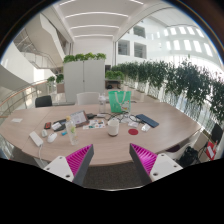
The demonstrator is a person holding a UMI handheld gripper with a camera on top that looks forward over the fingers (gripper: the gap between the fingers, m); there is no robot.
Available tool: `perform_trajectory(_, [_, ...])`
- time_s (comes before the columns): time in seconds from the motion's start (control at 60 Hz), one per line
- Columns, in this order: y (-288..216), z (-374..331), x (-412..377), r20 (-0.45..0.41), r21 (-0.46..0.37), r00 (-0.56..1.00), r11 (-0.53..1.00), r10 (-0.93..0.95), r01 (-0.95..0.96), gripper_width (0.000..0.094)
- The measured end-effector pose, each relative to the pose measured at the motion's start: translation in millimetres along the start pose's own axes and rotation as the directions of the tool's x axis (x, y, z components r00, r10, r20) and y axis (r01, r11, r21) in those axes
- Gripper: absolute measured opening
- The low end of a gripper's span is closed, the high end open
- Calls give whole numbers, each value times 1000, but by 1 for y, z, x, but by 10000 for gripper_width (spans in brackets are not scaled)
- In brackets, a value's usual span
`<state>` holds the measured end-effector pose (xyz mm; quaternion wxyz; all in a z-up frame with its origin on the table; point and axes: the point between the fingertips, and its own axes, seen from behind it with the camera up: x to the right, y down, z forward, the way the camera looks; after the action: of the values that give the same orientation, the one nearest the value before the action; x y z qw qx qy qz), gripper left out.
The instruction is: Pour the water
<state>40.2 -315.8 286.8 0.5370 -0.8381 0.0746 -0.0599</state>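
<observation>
A green cup-like container (119, 101) stands on the round wooden table (60, 147), well beyond my fingers. A small white cup (113, 128) sits nearer, ahead of the fingers, with a red object (131, 129) just to its right. My gripper (112, 161) is open and empty, held above the near edge of the table. Its pink pads (78, 160) stand wide apart with nothing between them.
Papers, a book and small items (62, 125) lie on the left part of the table, a dark flat item (147, 120) on the right. A white cabinet (84, 75) topped with plants stands behind. A row of plants (170, 75) lines the right side. Chairs surround the table.
</observation>
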Motion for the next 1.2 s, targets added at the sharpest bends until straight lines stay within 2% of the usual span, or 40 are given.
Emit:
perform_trajectory(0.167, [9, 5, -44, 76, 42, 997, 999, -12, 9, 818])
perform_trajectory(0.317, [32, 41, -102, 198, 71, 980, 997, -27, 13, 822])
perform_trajectory(0.4, [39, 75, -145, 261, 113, 963, 993, -62, 33, 821])
perform_trajectory(0.5, [42, 134, -191, 292, 163, 947, 983, -133, 88, 821])
perform_trajectory(0.6, [45, 202, -239, 336, 172, 933, 983, -126, 70, 821])
perform_trajectory(0.85, [41, 347, -282, 283, 203, 949, 976, -142, 85, 827])
perform_trajectory(0.9, [40, 365, -288, 297, 202, 946, 977, -128, 68, 825])
perform_trajectory(0.933, [40, 374, -294, 318, 195, 940, 979, -121, 60, 741])
perform_trajectory(0.967, [44, 383, -300, 338, 178, 934, 982, -118, 60, 518])
perform_trajectory(1.0, [38, 388, -301, 336, 194, 935, 980, -110, 45, 525])
perform_trajectory(1.117, [33, 399, -308, 338, 247, 927, 966, -160, 77, 444])
perform_trajectory(1.2, [33, 404, -307, 344, 193, 932, 980, -115, 49, 360])
